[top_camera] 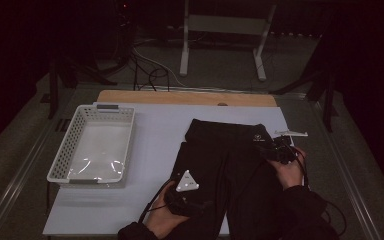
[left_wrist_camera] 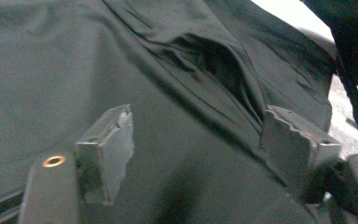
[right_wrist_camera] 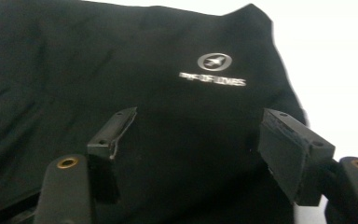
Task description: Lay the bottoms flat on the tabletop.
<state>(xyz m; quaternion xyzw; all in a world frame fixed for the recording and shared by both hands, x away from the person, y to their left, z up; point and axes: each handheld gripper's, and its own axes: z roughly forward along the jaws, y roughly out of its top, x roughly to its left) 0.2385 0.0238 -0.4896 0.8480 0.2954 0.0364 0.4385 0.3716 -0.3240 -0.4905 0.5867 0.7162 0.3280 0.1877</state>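
White mat (top_camera: pixel 155 135) on wooden table (top_camera: pixel 180 97), dark room.

the black garment (top_camera: pixel 225 165) lies plain and unpatterned, a deep black in the high view and a greyer, washed charcoal in the left gripper view (left_wrist_camera: pixel 121 70). near its upper right of the frame sits a small silver-white logo (right_wrist_camera: pixel 214 62), a ring round a winged shape, with a line of pale lettering under it. the surface (top_camera: pixel 155 125) below is a pale lavender-white sheet, edged at the top of the frame by a light tan wooden strip (top_camera: pixel 180 97). at the left of the frame stands a white basket (top_camera: pixel 60 165) with a perforated lattice wall. the fingers (right_wrist_camera: pixel 289 149) are matt black with brass-coloured rivets.
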